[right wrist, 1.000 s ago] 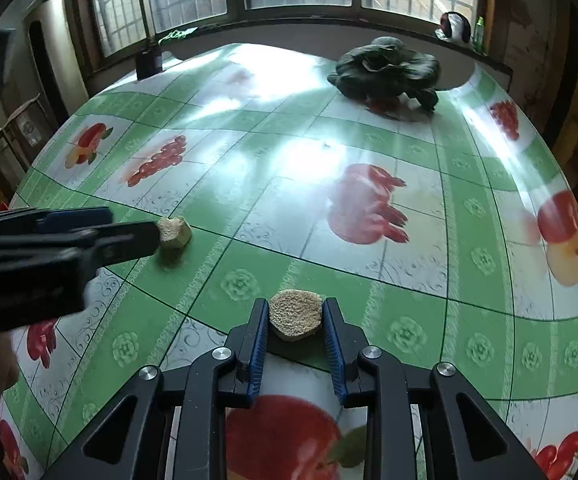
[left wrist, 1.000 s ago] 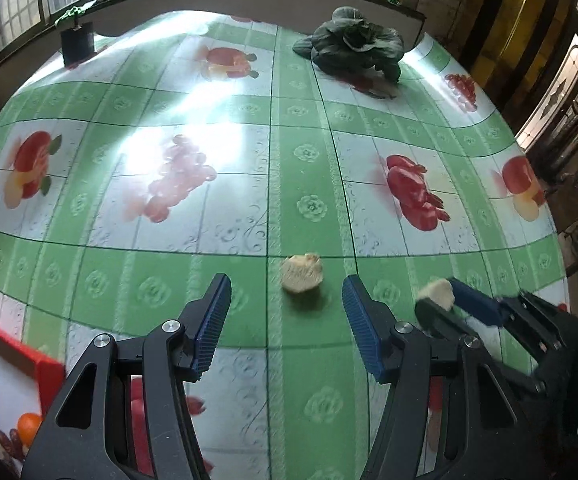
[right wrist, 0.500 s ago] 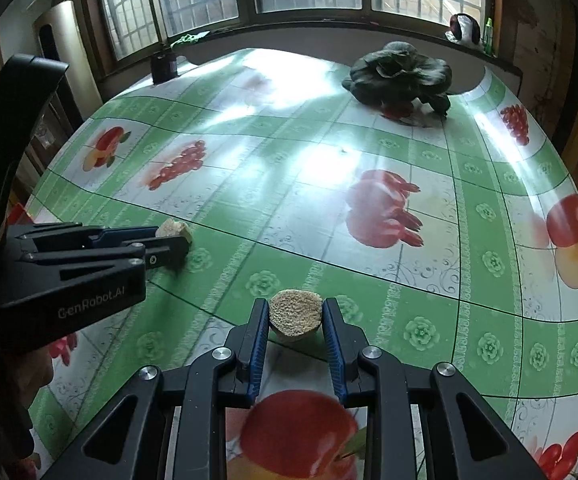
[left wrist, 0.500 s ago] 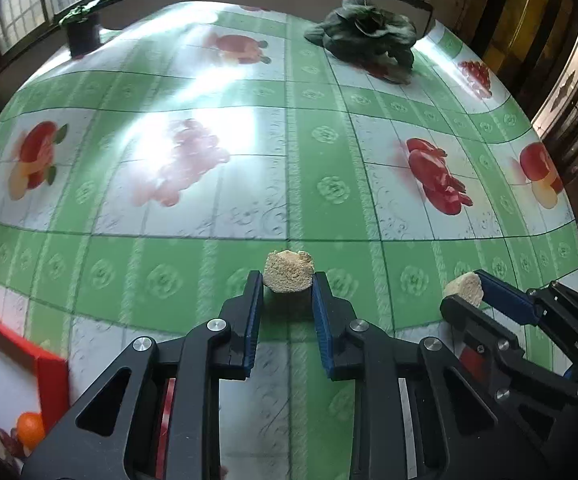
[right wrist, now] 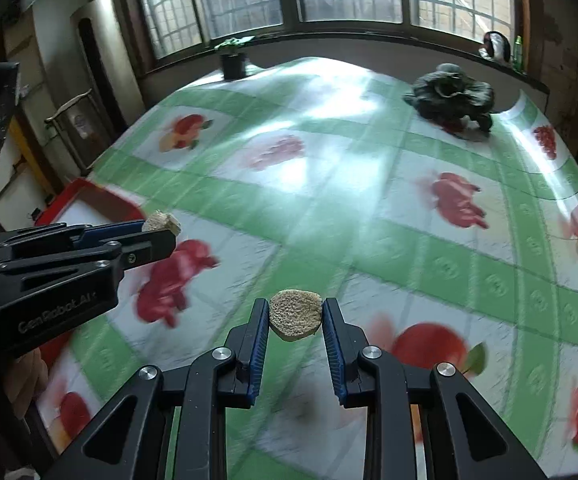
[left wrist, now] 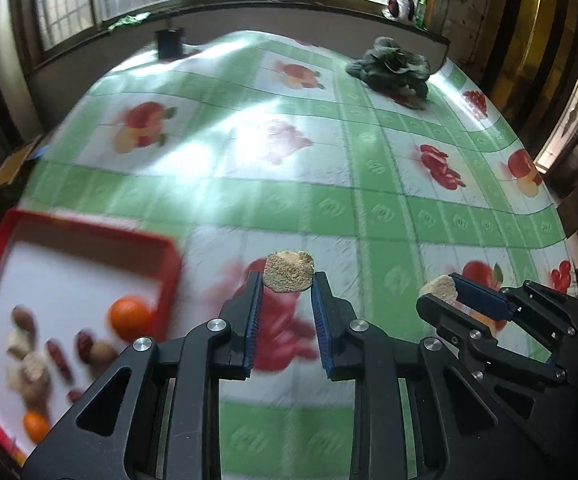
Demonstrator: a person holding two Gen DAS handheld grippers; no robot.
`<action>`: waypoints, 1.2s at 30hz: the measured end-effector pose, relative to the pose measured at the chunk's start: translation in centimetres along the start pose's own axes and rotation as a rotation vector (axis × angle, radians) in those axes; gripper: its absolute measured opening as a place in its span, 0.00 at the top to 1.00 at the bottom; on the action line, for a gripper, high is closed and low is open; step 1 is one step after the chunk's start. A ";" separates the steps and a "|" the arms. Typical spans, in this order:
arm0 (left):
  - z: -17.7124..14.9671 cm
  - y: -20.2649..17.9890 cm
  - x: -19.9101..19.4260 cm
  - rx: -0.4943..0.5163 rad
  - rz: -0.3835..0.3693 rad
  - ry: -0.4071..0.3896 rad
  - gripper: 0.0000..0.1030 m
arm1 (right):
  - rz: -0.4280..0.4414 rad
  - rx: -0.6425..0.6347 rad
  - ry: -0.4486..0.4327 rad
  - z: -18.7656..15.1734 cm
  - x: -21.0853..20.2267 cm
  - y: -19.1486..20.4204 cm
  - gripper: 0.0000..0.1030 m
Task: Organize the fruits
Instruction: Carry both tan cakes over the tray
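Both tongs are loaded rn. The left tongs are clamped narrow on a tan, rough-textured crumbly chunk, prob some dried fruit piece, held at the very tips and up off the table w/ its flat-ish face toward the cam. The right tongs are pinched on a second tan grainy chunk, same deal, also airborne.

Relation that matters imo: the red-rimmed white plastic tray sits to the left and a bit below the left tongs, on the table covered in a green-and-white checked fruit-print cloth. So the left hand is clearly nearer to it; the right one is on the far side, w/ the left tongs between it and the tray (you can see that in the right cam too, tray just past the left tool). The tray already holds a round orange, some dark red dates and other bits, blurry tho.

Both tools point fwd, roughly level and side by side. My guess: left swings over the rim first, right follows. Chunks are held by the tips only, could slip.
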State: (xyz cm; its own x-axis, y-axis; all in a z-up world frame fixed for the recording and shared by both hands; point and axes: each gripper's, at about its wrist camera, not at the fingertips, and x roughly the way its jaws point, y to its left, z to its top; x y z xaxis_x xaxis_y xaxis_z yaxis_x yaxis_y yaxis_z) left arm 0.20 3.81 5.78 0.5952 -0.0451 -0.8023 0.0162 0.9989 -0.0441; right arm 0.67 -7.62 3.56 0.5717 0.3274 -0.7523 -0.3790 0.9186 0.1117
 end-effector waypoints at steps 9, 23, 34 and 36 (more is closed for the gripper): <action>-3.6 4.6 -4.1 -0.057 0.098 -0.061 0.77 | 0.062 -0.040 -0.005 -1.0 -0.9 5.5 0.74; -6.8 11.1 -6.3 -0.173 0.172 -0.090 0.77 | 0.118 -0.154 0.000 -0.7 -0.8 13.1 0.75; -8.2 14.2 -6.8 -0.218 0.210 -0.098 0.77 | 0.144 -0.227 0.011 0.1 0.2 17.2 0.75; -8.4 14.8 -6.9 -0.226 0.219 -0.099 0.77 | 0.148 -0.239 0.012 0.2 0.4 17.8 0.75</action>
State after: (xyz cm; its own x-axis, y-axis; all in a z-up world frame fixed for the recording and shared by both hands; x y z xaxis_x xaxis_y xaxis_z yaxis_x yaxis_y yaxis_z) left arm -10.39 18.76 5.69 0.6404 0.1828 -0.7460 -0.2926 0.9561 -0.0169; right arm -5.74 8.88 5.39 0.4887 0.4503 -0.7473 -0.6199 0.7819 0.0659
